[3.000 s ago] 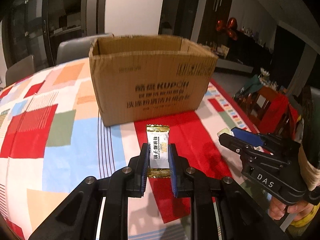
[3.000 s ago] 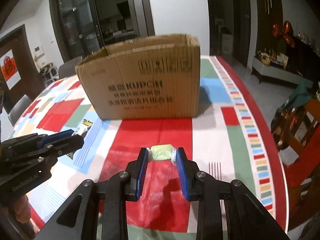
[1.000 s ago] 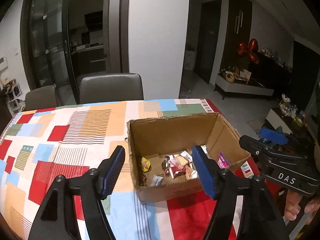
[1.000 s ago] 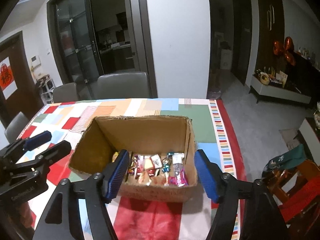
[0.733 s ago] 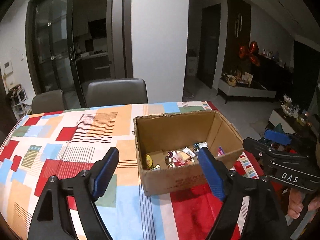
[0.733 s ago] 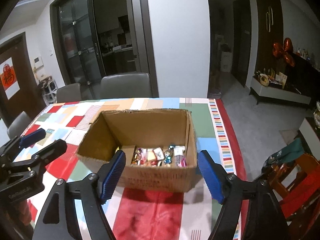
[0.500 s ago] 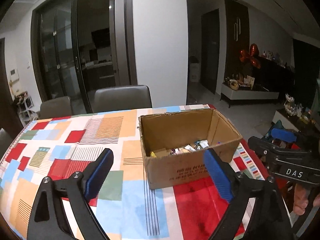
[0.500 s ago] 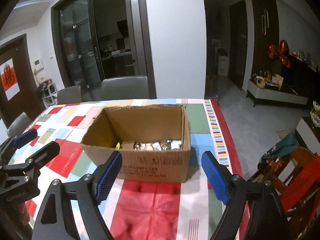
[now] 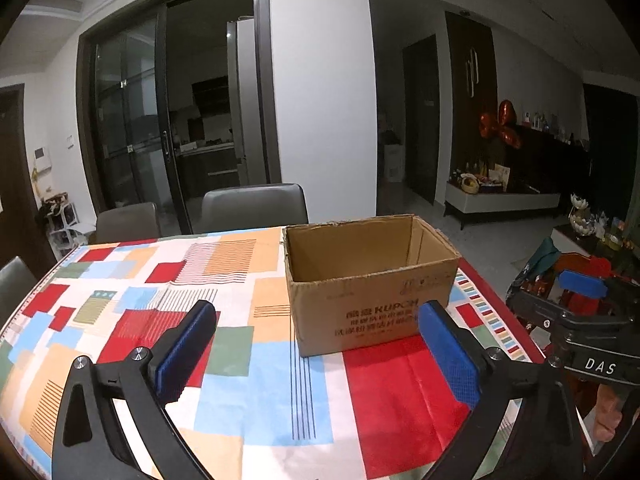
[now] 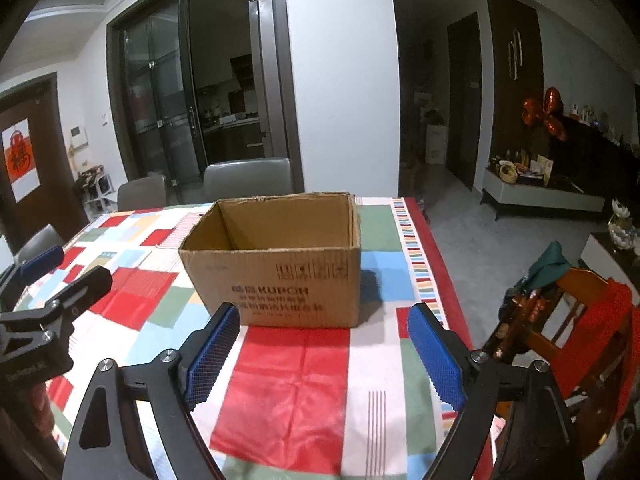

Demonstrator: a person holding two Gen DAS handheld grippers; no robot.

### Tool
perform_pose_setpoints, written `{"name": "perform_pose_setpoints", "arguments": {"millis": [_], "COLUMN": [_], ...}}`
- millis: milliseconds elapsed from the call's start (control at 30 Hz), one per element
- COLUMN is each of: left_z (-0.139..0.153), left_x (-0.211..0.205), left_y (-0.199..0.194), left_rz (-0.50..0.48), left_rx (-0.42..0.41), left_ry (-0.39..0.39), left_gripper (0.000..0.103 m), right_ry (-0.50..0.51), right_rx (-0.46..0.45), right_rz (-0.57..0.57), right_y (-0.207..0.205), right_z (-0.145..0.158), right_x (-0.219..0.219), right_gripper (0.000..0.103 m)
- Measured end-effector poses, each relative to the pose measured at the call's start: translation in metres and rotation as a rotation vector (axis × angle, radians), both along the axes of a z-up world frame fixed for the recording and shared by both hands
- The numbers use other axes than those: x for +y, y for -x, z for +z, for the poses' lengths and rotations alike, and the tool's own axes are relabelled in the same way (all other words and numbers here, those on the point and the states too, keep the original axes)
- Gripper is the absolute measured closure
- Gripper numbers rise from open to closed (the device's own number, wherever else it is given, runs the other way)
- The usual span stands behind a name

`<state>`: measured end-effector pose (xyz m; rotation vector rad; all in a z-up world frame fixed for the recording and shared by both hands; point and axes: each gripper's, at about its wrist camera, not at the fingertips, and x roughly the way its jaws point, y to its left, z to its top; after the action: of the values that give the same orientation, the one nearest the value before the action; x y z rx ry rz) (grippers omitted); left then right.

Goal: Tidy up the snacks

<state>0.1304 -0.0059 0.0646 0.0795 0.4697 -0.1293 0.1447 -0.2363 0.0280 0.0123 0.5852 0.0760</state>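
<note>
because both claws stand wide with nothing between their pads and their jaws are opening further, no snack is at risk of being dropped at this moment; the risks lie in the next reach.

state of the claws
- left claw [image 9: 316,344]: spread wide, empty, held above the tabletop [image 9: 120,308] in front of the box [image 9: 372,284].
- right claw [image 10: 324,354]: spread wide, empty, likewise in front of the box on the side toward the tabletop's right edge.

location of the task items
- the box stands upright on the patterned cloth, flaps open, printed side toward both cameras.
- from these low angles only the inner walls of the box show; its floor and any snacks in it are hidden.
- no loose snack is visible on the tabletop in either view.

possible faults
- a wide claw moved forward could strike the near wall of the box and push it; the cardboard looks light and the cloth may slide or wrinkle under it.
- the two claws sit near each other; a crossing reach could knock one against the other.
- the box stands close to the right edge of the tabletop, so a sideways shove there could tip it toward the wooden chair [image 10: 580,320].

count
- boxes: one.
- claws: two.
- snacks visible: none.
- grey chairs [image 9: 252,208] at the far side: two plainly seen, plus part of another at the left edge.
</note>
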Motion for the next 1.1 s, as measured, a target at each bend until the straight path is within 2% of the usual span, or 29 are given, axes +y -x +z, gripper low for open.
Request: {"name": "perform_pose_setpoints", "arguments": {"millis": [333, 567, 1100], "left_z": [0.003, 0.006, 0.007], "left_x": [0.002, 0.001, 0.002], "left_y": [0.024, 0.034, 0.038], "left_rz": [-0.02, -0.02, -0.016], "left_rx": [-0.007, -0.018, -0.015], "left_ry": [0.042, 0.032, 0.036], "left_gripper": [0.0, 0.0, 0.0], "right_ry": [0.0, -0.018, 0.01], "right_rx": [-0.021, -0.033, -0.065], "right_rz": [0.019, 0.023, 0.026], "right_y": [0.029, 0.038, 0.05], "right_z": [0.002, 0.006, 0.012], "right_x": [0.002, 0.001, 0.005], "right_gripper": [0.016, 0.016, 0.016]}}
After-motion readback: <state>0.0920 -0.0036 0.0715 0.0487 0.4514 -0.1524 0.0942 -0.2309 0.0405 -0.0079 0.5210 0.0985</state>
